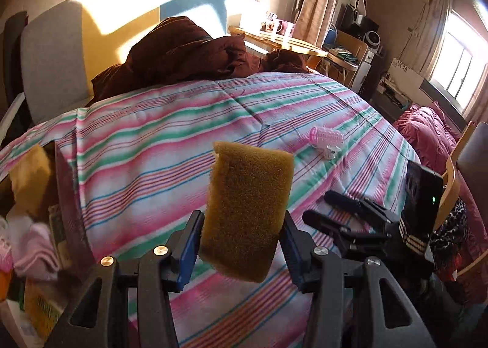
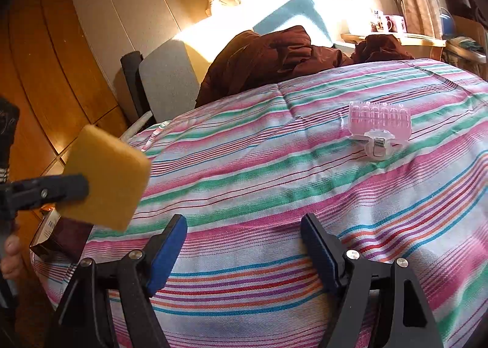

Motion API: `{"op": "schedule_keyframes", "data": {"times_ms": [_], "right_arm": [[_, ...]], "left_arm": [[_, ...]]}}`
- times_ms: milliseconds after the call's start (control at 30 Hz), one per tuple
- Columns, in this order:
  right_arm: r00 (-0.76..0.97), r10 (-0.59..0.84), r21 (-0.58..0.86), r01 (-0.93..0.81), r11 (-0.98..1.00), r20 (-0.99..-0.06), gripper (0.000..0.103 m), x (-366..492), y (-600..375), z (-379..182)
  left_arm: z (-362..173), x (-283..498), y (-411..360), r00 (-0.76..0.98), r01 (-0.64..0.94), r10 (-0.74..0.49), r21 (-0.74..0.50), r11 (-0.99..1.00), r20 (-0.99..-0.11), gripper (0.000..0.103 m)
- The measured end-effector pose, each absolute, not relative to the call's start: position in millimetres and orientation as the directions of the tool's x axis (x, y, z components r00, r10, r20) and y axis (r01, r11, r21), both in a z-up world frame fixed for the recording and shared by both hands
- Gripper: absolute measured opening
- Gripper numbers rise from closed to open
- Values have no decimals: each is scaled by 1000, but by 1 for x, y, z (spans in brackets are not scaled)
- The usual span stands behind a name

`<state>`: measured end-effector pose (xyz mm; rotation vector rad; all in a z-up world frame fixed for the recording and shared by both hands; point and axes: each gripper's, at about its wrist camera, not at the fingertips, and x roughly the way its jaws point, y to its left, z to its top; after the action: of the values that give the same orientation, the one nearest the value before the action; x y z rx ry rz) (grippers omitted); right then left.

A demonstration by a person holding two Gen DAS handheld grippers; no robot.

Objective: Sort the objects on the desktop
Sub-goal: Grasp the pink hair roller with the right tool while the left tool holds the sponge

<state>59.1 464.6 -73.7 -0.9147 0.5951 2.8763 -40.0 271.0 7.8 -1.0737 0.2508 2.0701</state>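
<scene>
My left gripper (image 1: 242,226) is shut on a yellow-brown sponge (image 1: 247,210), held upright above the striped blanket (image 1: 152,146). In the right wrist view the same sponge (image 2: 106,177) hangs at the left, over the bed's left edge, pinched by the left gripper (image 2: 82,186). A pink hair-roller clip (image 2: 378,125) lies on the blanket ahead of my right gripper (image 2: 244,232), which is open and empty, low over the blanket (image 2: 274,195). From the left wrist view the clip (image 1: 326,137) lies to the right of the sponge, and the right gripper (image 1: 317,207) shows open at the lower right.
A crumpled brown duvet (image 1: 189,52) lies at the bed's far end. Boxes and clutter (image 1: 33,226) sit off the bed's left side. A wooden table with mugs (image 1: 280,30) stands by the window. A pink quilt (image 1: 433,140) and a chair (image 1: 457,171) are on the right.
</scene>
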Motion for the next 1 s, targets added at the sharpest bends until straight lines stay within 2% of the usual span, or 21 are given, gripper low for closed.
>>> {"op": "schedule_keyframes", "data": {"times_ms": [133,333,567,733,1000], "right_arm": [[-814,-40,324,-185,-928,-580,78,58,463,-72],[-801,-15,332,-230,-915,-599,78,63,469,-65],[-769,156,281,-402,-871,-620,78,67,513,-49],[-705,237,224,-494,-840,-668,81,42,546,-51],[-608,315,116,-563,-819,-729,87,-3,566,-53]], "left_arm": [[2,-23,251,-365,-696,519,-144,-703,-773,50],[-12,-13,260,-393,-713,519,-104,-693,-759,50],[-20,-16,273,-445,-722,544,-74,-688,-711,51],[-26,-22,278,-438,-726,574,-105,-679,-692,61],[-45,-14,277,-474,-728,613,-110,-677,-632,68]]}}
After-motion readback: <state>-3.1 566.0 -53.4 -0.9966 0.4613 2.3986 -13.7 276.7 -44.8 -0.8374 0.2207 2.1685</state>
